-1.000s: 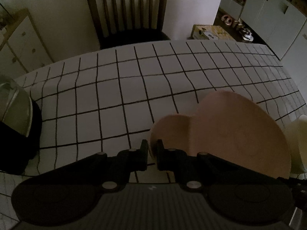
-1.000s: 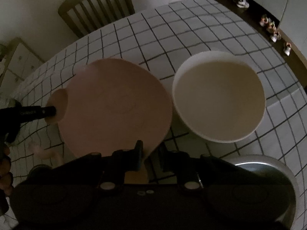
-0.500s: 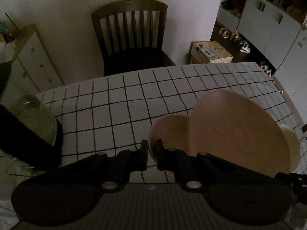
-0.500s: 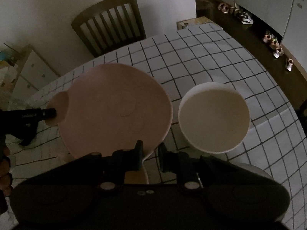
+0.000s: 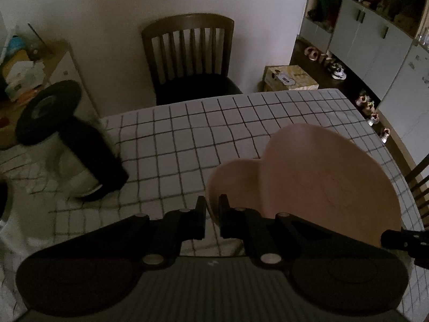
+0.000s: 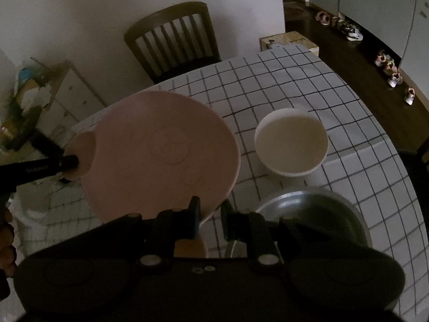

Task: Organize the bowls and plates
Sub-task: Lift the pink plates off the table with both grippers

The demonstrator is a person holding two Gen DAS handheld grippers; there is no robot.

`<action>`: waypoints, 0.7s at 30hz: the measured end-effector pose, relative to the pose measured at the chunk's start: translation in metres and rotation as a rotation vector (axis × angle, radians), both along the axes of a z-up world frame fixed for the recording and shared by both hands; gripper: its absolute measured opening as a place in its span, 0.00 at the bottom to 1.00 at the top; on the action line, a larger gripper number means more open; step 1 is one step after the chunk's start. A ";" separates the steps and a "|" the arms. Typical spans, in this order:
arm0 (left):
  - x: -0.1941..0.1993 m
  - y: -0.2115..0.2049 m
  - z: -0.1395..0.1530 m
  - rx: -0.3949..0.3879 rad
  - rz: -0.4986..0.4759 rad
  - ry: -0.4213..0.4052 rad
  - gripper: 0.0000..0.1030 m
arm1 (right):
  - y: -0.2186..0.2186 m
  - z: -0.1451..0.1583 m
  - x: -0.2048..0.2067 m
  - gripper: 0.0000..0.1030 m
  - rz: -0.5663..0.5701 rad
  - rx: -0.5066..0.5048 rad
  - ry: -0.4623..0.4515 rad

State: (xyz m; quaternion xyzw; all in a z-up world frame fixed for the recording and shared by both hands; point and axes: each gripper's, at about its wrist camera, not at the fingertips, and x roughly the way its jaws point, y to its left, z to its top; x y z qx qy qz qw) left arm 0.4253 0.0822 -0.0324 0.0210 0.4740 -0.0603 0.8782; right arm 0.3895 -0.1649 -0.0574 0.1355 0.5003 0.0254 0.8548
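Note:
A pink plate (image 6: 161, 158) with a round ear-shaped tab is held in the air above the checked tablecloth. My left gripper (image 5: 212, 216) is shut on the tab (image 5: 233, 182) at the plate's left edge. My right gripper (image 6: 210, 218) is shut on the plate's near rim. The plate (image 5: 321, 182) fills the right of the left wrist view. A white bowl (image 6: 291, 145) stands on the table to the plate's right. A metal bowl (image 6: 321, 214) sits near my right gripper, lower right.
A dark wooden chair (image 5: 187, 59) stands at the table's far side. A black and white appliance (image 5: 69, 145) is at the table's left edge. A cardboard box (image 5: 289, 77) and shoes lie on the floor at the right. A cluttered cabinet (image 6: 40, 99) is at the left.
Both grippers have risen with the pink plate held between them. The table, white bowl and metal bowl look smaller and farther below than before.

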 end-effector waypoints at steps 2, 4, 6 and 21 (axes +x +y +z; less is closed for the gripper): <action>-0.017 0.006 0.006 -0.001 0.009 -0.006 0.08 | 0.003 0.004 -0.012 0.16 0.014 0.007 -0.002; -0.033 0.012 0.009 -0.001 0.022 -0.007 0.08 | 0.007 0.008 -0.024 0.16 0.030 0.011 -0.004; -0.051 0.019 0.013 0.000 0.036 -0.009 0.08 | 0.012 0.011 -0.037 0.16 0.049 0.013 -0.007; -0.179 0.086 0.010 -0.016 0.137 0.008 0.08 | 0.064 0.011 -0.129 0.16 0.210 0.024 0.015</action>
